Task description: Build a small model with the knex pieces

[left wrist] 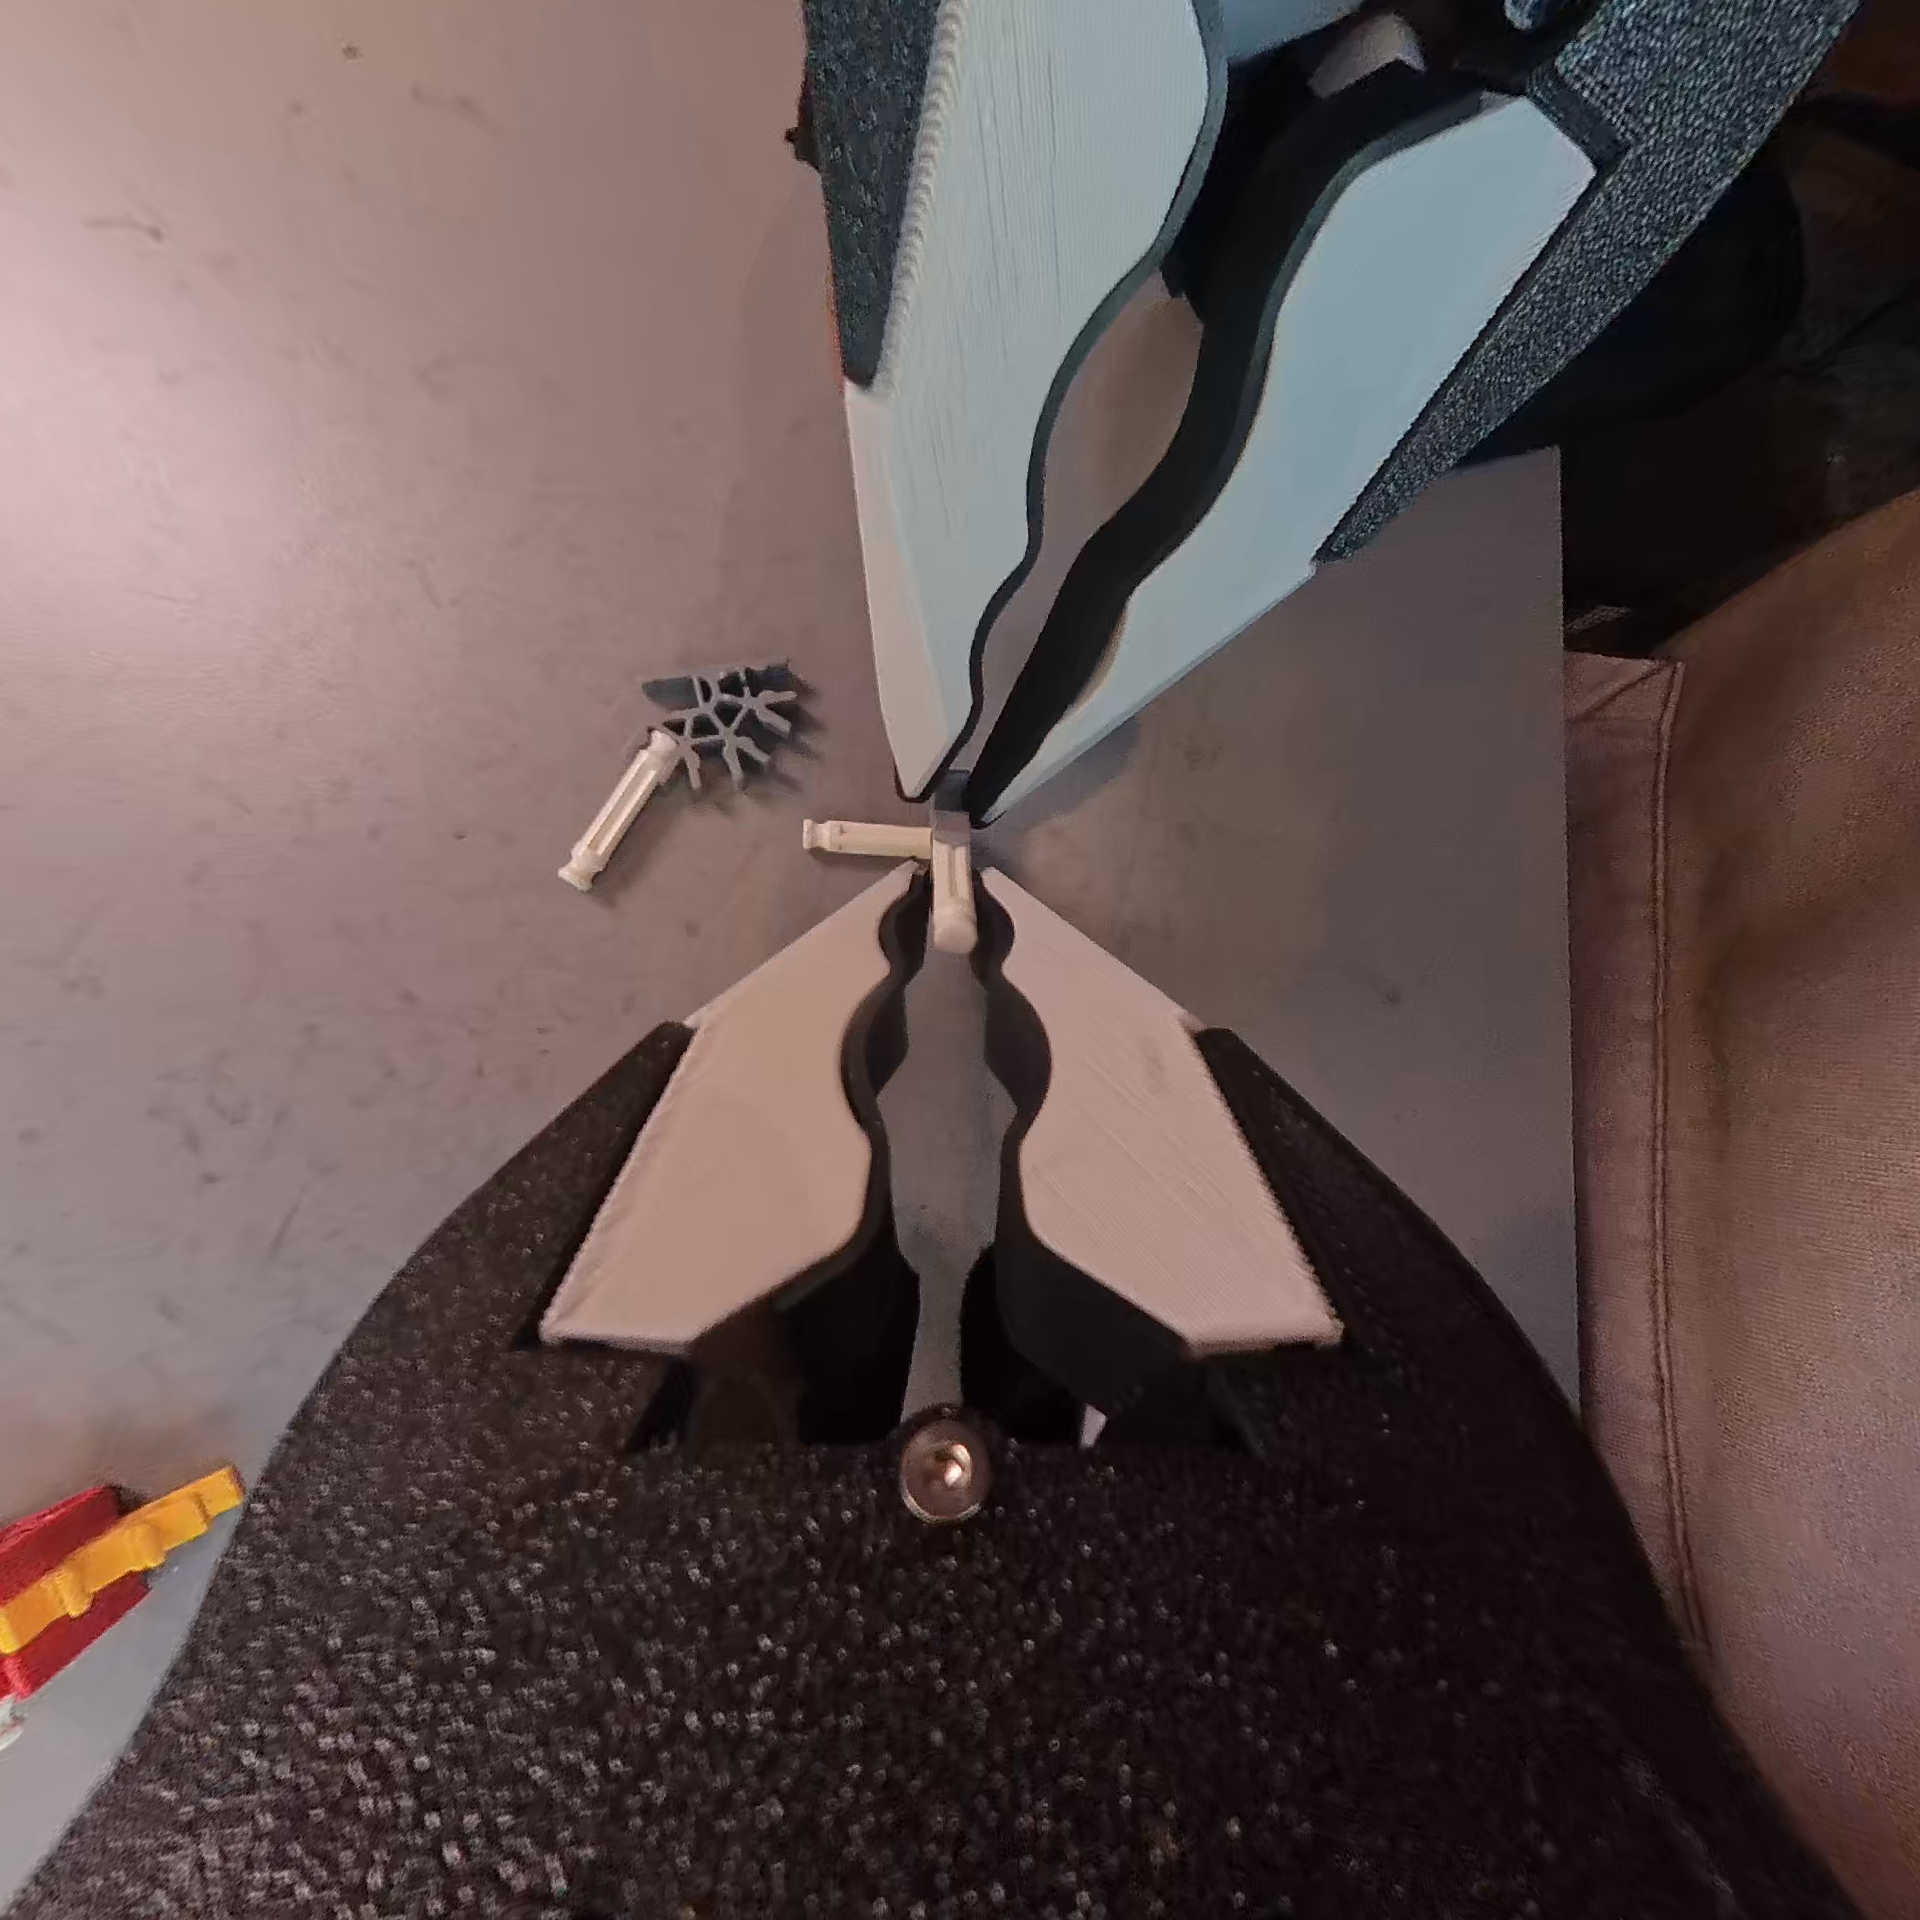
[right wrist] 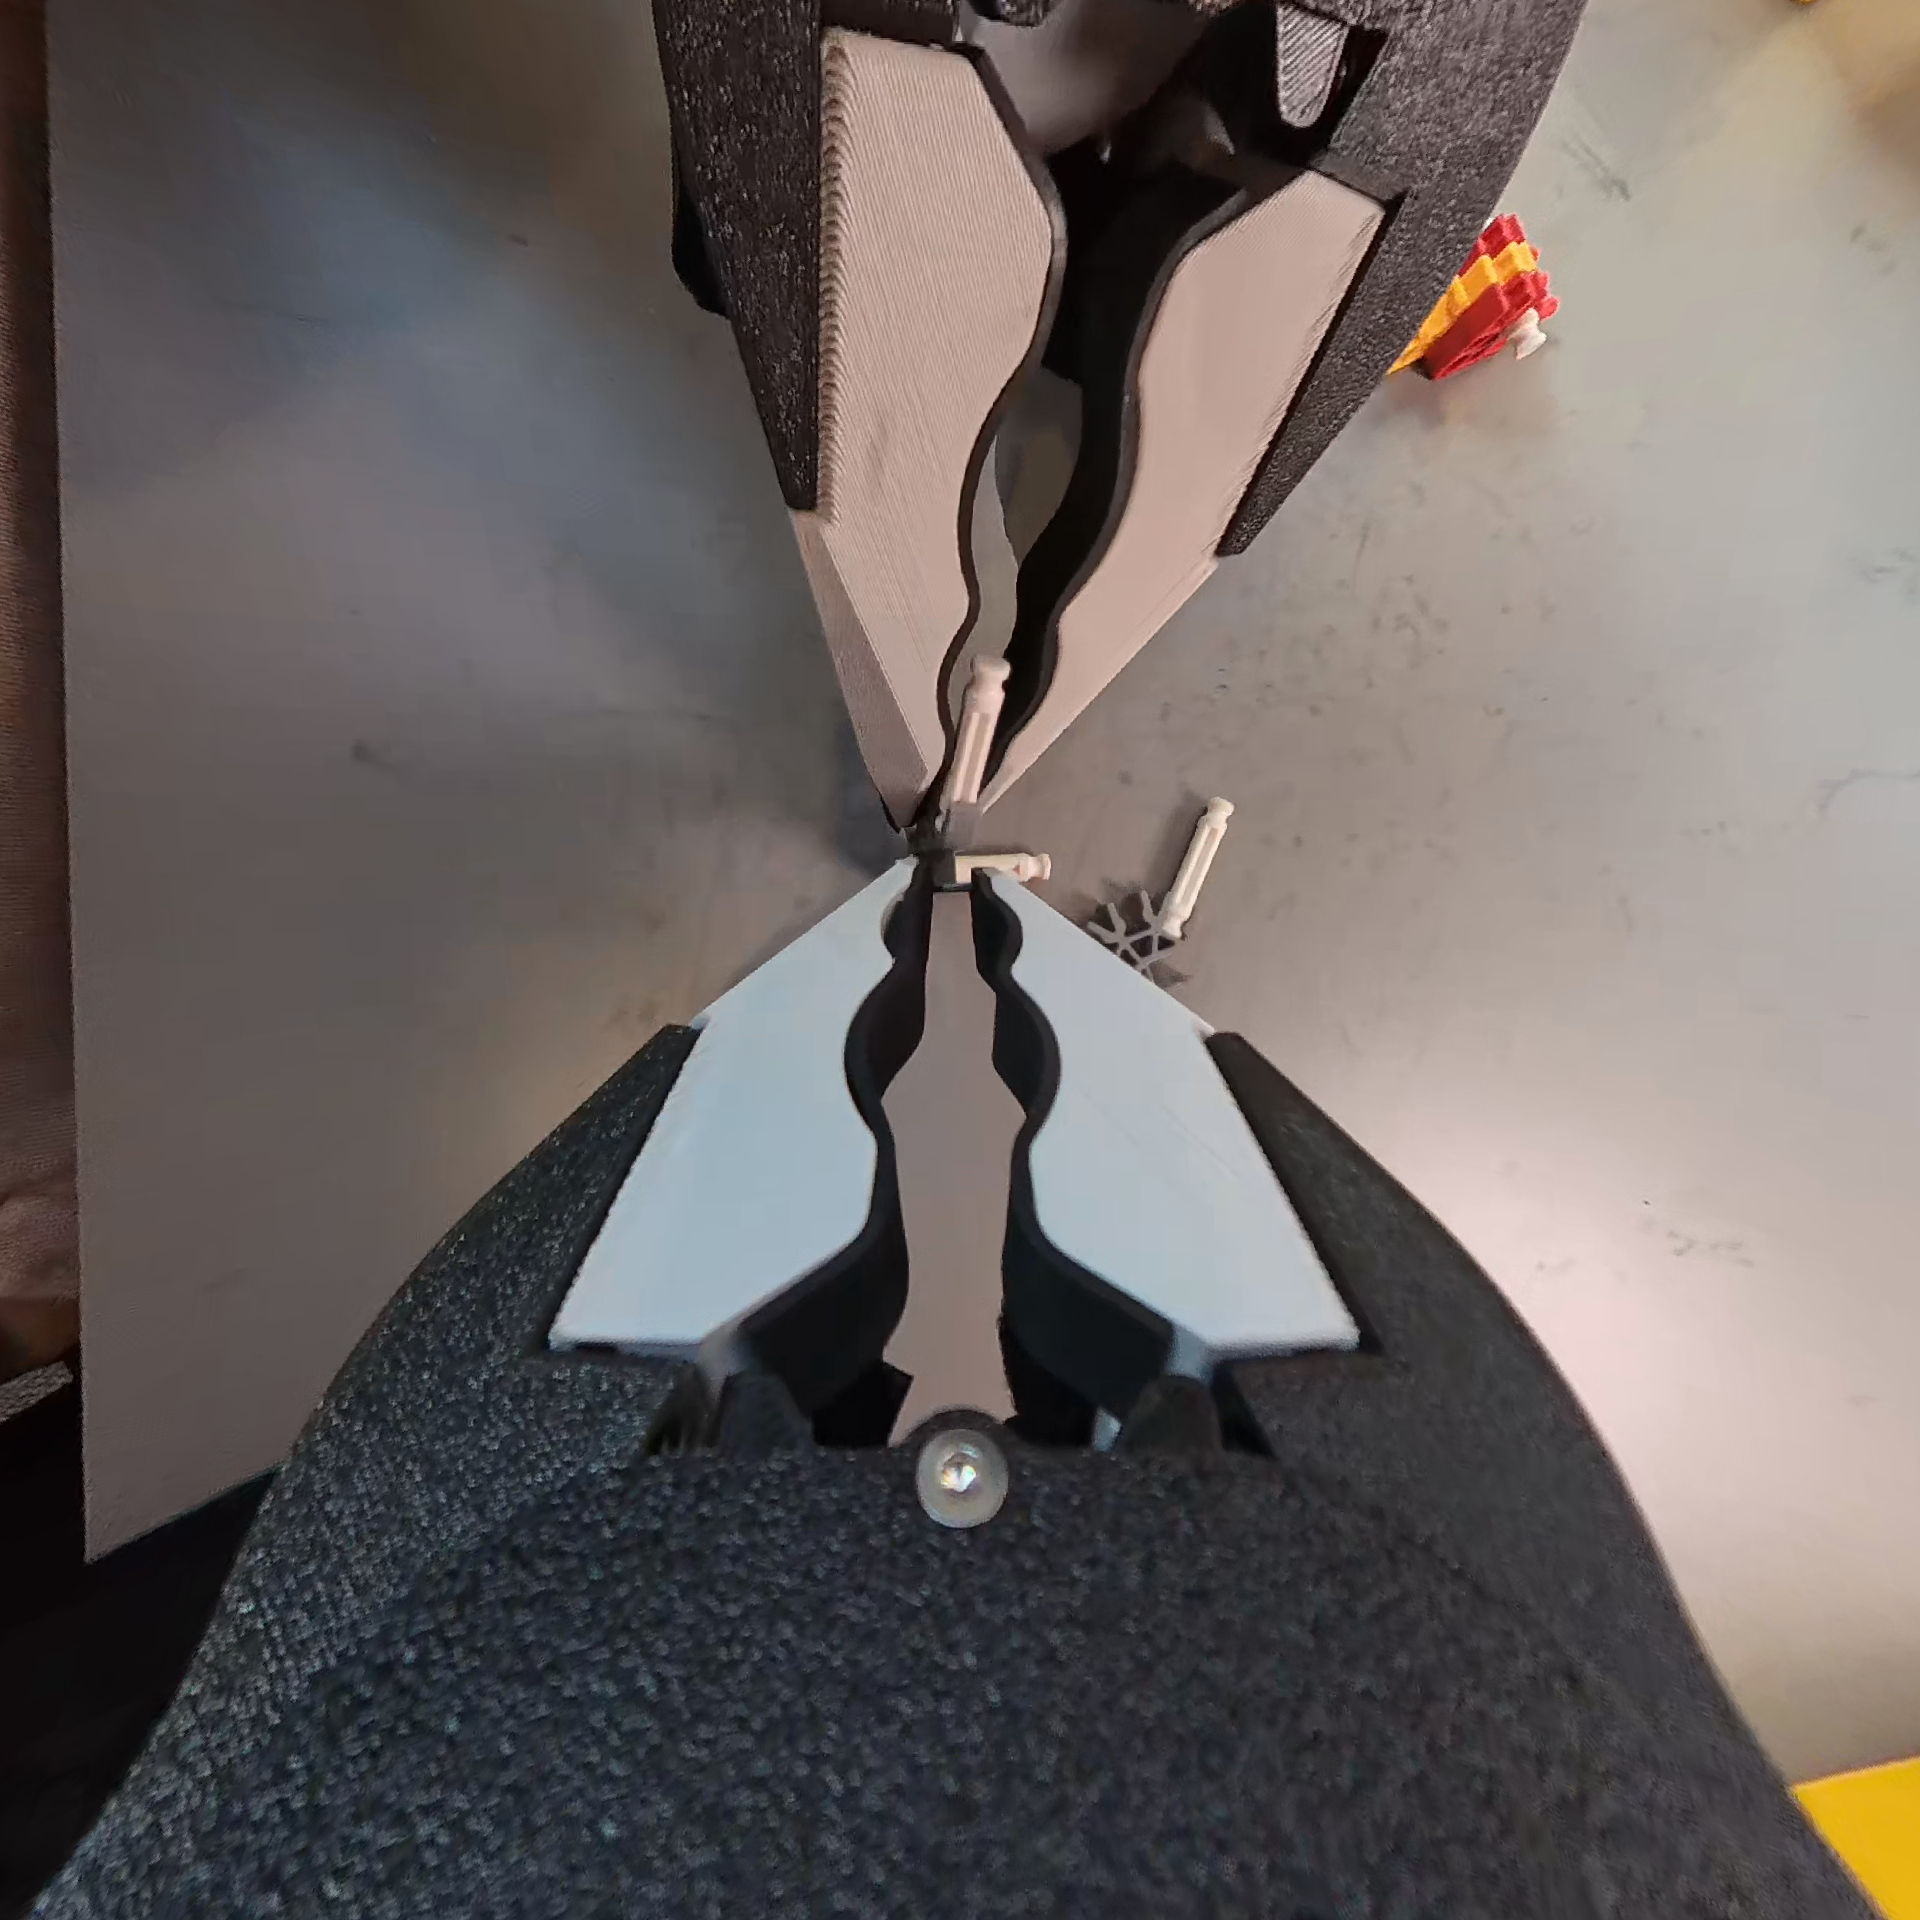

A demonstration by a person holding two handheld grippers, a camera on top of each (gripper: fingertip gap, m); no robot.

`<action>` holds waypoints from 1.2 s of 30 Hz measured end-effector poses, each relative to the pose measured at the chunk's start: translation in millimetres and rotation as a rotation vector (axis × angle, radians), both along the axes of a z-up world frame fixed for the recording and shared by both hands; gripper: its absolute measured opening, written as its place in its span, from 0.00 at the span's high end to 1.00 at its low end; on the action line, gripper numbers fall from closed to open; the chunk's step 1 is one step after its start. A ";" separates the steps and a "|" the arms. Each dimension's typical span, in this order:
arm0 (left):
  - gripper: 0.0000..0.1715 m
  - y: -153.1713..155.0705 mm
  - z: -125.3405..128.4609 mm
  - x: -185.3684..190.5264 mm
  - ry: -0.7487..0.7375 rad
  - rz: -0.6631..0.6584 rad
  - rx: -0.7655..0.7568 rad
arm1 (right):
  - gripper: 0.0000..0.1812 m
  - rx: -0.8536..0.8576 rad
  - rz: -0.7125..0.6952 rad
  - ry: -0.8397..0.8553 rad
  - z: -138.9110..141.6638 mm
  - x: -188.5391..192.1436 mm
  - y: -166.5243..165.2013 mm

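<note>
My left gripper (left wrist: 948, 883) is shut on a white rod (left wrist: 952, 906) that points back between its grey fingers. My right gripper (right wrist: 943, 881), with pale blue fingers, is shut on a small grey connector (right wrist: 940, 862). The two grippers meet tip to tip just above the grey table mat (left wrist: 312, 520). The held rod (right wrist: 977, 727) reaches the connector (left wrist: 951, 826). A second white rod (left wrist: 857, 836) sticks sideways out of that connector and also shows in the right wrist view (right wrist: 1003, 864). The right gripper (left wrist: 945, 802) comes in from the top of the left wrist view, and the left gripper (right wrist: 940, 810) comes in from the top of the right wrist view.
A dark grey snowflake-shaped connector (left wrist: 727, 727) with a white rod (left wrist: 613, 821) lies on the mat close by, also in the right wrist view (right wrist: 1138, 930). A red and yellow block piece (right wrist: 1486, 301) sits farther off. The mat's edge meets brown fabric (left wrist: 1745, 1039).
</note>
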State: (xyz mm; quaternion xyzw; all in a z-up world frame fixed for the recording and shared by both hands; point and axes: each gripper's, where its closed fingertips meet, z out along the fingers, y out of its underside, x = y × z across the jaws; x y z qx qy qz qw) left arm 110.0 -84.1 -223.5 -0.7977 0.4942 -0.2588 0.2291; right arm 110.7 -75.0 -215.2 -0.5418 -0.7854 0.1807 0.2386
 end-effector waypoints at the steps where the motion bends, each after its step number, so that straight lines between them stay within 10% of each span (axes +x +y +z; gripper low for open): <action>1: 0.96 0.2 0.6 0.5 0.000 -0.002 0.013 | 0.97 0.002 -0.004 0.002 -0.2 0.7 0.1; 36: 0.96 21.6 5.1 -17.5 -0.014 0.036 0.062 | 0.90 -0.055 -0.056 0.013 6.0 -1.2 21.0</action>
